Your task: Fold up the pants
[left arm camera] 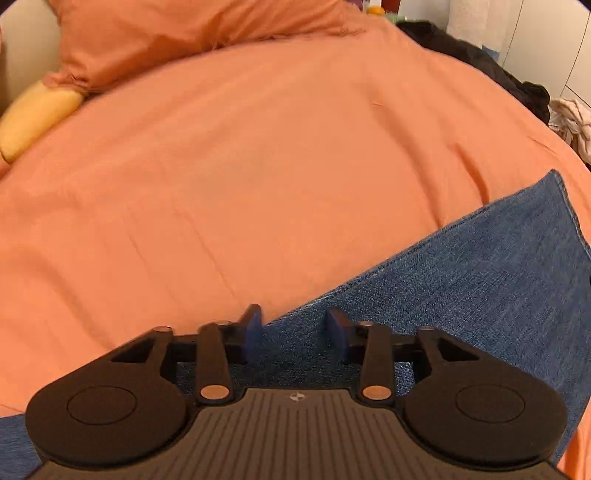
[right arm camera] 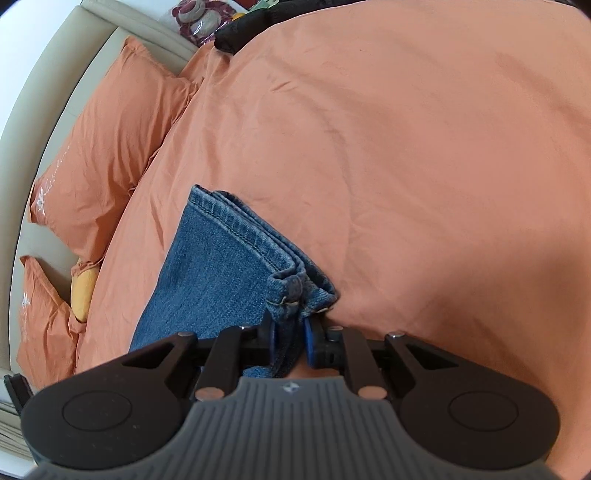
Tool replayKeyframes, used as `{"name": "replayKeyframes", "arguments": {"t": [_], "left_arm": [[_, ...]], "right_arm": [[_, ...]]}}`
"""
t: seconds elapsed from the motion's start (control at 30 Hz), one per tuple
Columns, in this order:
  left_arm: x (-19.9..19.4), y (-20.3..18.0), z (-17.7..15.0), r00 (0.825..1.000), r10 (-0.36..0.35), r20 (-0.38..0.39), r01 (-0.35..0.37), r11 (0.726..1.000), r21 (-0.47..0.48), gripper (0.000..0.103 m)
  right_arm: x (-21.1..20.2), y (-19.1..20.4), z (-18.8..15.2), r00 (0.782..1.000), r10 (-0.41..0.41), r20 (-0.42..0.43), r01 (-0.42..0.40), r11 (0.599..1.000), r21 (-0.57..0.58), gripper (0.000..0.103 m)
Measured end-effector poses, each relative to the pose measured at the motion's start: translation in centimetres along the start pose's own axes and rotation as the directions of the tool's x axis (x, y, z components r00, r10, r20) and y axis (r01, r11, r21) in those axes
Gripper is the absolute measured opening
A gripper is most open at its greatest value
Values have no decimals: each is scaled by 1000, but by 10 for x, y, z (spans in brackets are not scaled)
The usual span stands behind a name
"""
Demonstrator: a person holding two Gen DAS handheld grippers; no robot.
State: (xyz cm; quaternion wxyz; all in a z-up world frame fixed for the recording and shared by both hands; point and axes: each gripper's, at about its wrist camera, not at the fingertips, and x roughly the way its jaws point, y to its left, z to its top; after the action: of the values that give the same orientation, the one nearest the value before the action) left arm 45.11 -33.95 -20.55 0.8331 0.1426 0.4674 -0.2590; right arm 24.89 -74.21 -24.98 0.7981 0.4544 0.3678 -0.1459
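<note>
Blue denim pants (left arm camera: 461, 280) lie on an orange bed cover (left arm camera: 240, 177). In the left wrist view my left gripper (left arm camera: 293, 325) is open, its blue pads hovering over the edge of the denim with nothing between them. In the right wrist view my right gripper (right arm camera: 290, 332) is shut on the hem corner of the stacked pant legs (right arm camera: 229, 254), whose stitched cuffs fan out just ahead of the fingers on the bed cover (right arm camera: 406, 147).
Orange pillows (right arm camera: 110, 140) and a yellow cushion (right arm camera: 83, 291) lie by the beige headboard (right arm camera: 55, 74). Black clothing (left arm camera: 491, 62) and a pale garment (left arm camera: 570, 122) sit at the bed's far edge. A plush toy (right arm camera: 195, 14) is beyond the bed.
</note>
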Motion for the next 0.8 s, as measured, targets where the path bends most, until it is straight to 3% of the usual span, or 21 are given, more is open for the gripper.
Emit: {"name": "replayKeyframes", "arguments": {"t": [0.13, 0.27, 0.47, 0.63, 0.8], "left_arm": [[-36, -7, -17, 994, -109, 2, 108, 994, 26, 31], [-57, -30, -49, 989, -147, -26, 150, 976, 156, 23], [-65, -65, -91, 975, -199, -101, 219, 939, 264, 16], [-50, -66, -102, 972, -200, -120, 222, 950, 218, 13], [-58, -56, -104, 971, -218, -98, 231, 961, 152, 13]], "right_arm": [[-3, 7, -4, 999, -33, 17, 34, 999, -37, 8], [-9, 16, -3, 999, -42, 34, 45, 997, -64, 4], [-39, 48, 4, 997, -17, 76, 31, 982, -187, 2], [-73, 98, 2, 994, 33, 107, 6, 940, -341, 1], [-110, 168, -19, 987, 78, 141, 9, 850, -528, 1]]}}
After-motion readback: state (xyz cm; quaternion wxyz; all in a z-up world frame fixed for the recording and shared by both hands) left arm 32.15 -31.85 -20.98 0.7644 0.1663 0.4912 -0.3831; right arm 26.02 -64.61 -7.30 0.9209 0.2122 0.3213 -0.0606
